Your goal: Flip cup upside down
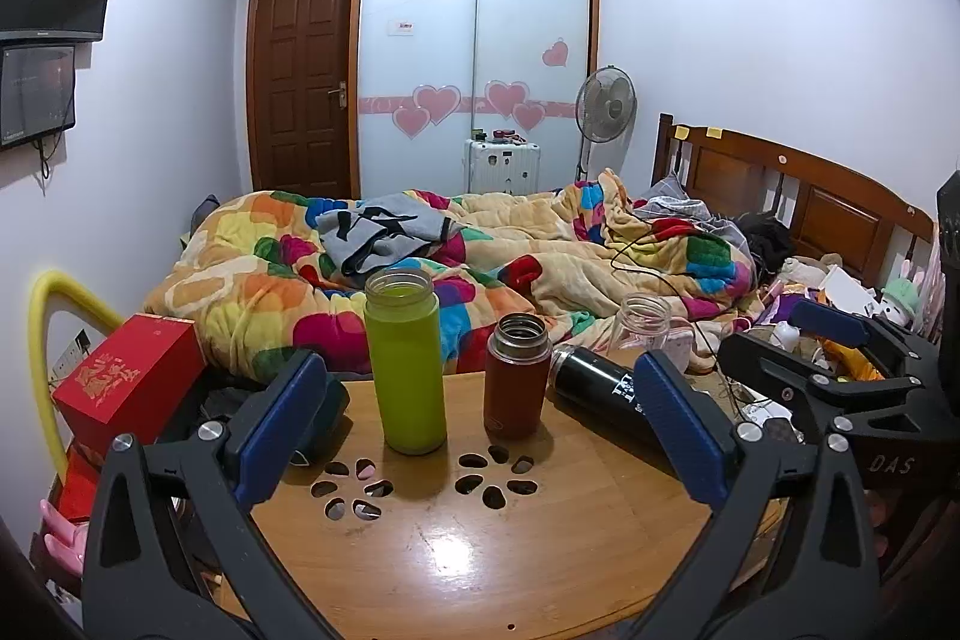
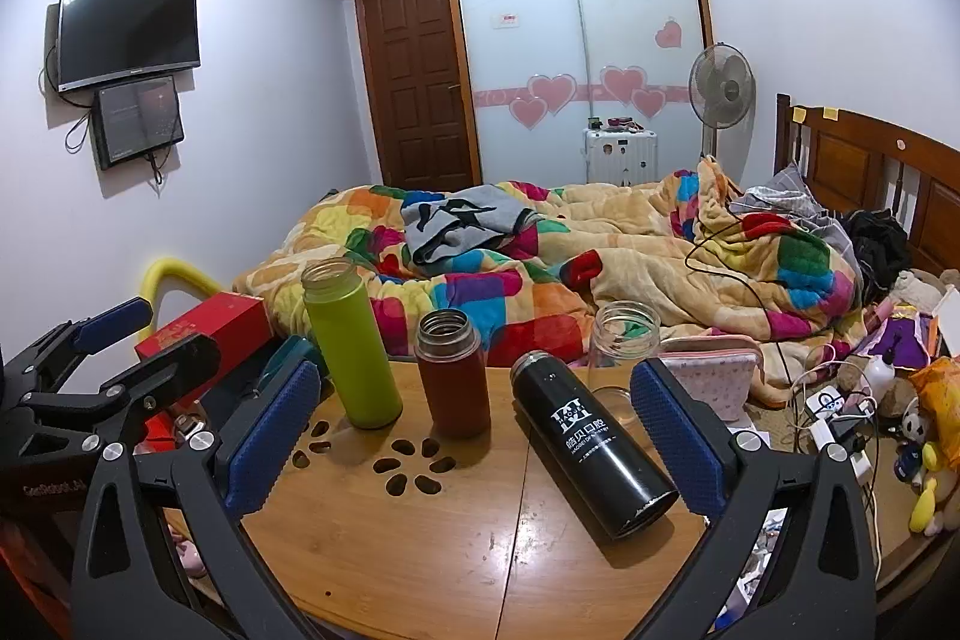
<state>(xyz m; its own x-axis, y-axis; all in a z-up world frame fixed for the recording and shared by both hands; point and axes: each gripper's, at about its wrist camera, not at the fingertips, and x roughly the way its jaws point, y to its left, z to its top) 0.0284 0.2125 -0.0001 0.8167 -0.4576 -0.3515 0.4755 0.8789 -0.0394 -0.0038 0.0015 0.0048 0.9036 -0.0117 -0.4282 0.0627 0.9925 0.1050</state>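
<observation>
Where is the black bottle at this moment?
In the right wrist view, the black bottle lies on its side on the wooden table, right of the brown cup and just before the clear glass jar.

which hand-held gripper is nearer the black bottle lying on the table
Right. The right hand-held gripper is open with the black bottle lying between its fingers. The left hand-held gripper is open further left, facing the green bottle.

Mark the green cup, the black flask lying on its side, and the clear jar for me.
green cup (image 1: 407, 364), left wrist view, middle of its upright body.
black flask (image 2: 591, 445), right wrist view, on the white logo on its side.
clear jar (image 2: 618, 358), right wrist view, on its glass wall below the neck.
</observation>
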